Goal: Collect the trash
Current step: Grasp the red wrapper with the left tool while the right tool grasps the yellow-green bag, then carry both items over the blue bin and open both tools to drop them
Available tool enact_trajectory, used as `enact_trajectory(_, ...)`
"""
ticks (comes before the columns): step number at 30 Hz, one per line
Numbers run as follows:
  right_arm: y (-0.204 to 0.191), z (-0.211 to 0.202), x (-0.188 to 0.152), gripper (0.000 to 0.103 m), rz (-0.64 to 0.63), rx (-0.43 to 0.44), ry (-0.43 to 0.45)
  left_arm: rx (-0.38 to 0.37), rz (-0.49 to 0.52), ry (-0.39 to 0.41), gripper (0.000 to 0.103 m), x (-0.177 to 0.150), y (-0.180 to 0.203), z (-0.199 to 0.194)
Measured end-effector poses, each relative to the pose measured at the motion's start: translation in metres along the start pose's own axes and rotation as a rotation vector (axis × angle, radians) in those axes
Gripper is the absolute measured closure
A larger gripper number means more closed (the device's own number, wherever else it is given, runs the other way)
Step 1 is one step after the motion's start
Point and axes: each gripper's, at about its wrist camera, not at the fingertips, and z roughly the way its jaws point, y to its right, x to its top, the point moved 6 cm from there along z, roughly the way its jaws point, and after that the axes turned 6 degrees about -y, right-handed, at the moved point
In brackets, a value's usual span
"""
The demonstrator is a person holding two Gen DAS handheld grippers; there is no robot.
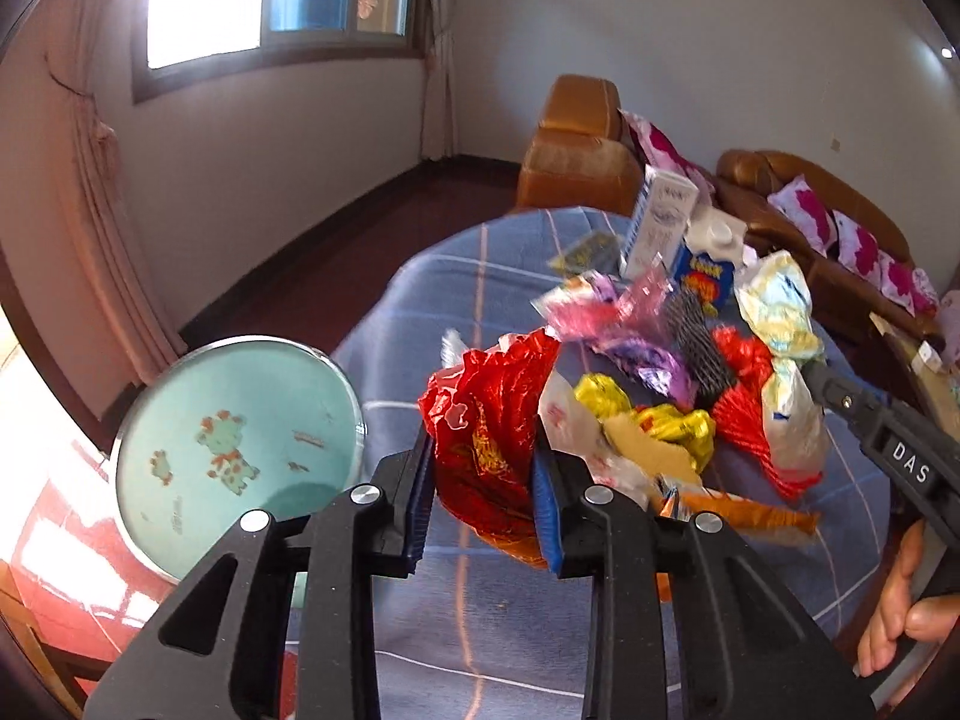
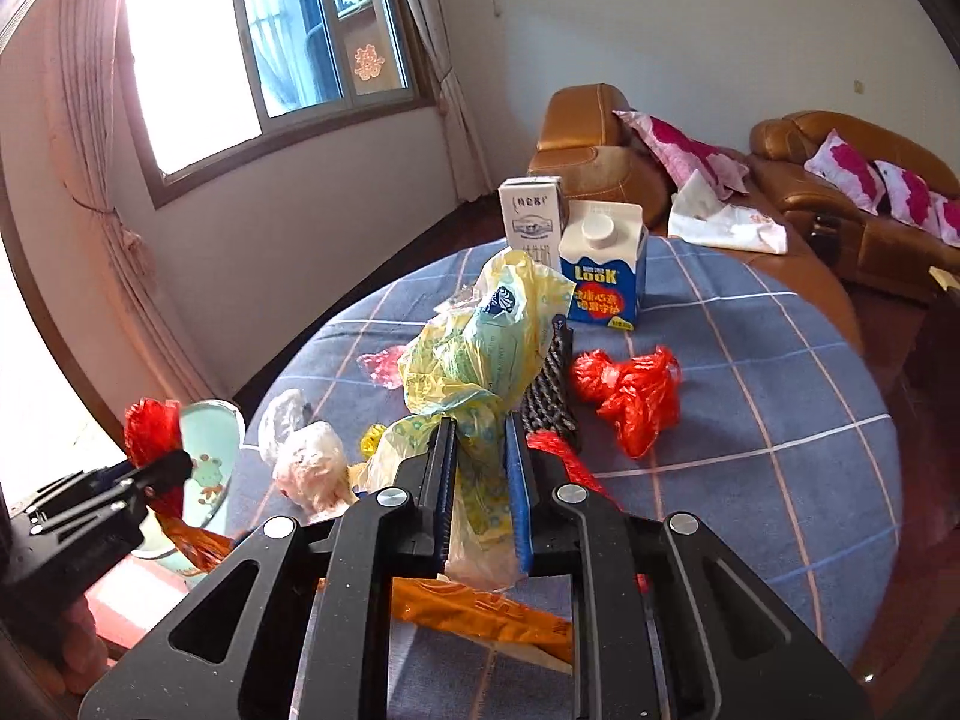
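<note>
Table (image 2: 780, 360): I am working over a round top under a blue checked cloth, trash heaped mid-table.
Basin (image 1: 240, 420): I am seeing a teal one off the table's near-left edge, probably the drop point.
Cartons (image 2: 603, 276): two are standing at the far side, untouched.
Left gripper (image 1: 483, 498): I am pinching a red crinkled bag (image 1: 486, 420), narrow grip.
Right gripper (image 2: 480, 480): I am clamping a yellow-green plastic bag (image 2: 480, 336), narrow grip.
Risk: thin film is slipping easily; either bag could drop or drag neighbouring wrappers off the table.
</note>
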Motion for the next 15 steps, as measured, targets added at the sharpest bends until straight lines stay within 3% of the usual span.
enact_trajectory(7,-0.037,-0.002,0.003,0.086,-0.050,0.044,0.004,0.085,-0.065,0.060,0.074,0.009,-0.045,-0.026)
enact_trajectory(15,-0.099,0.016,-0.001,0.086,-0.145,0.123,-0.028,0.201,-0.130,0.048,0.074,0.000,-0.105,-0.035)
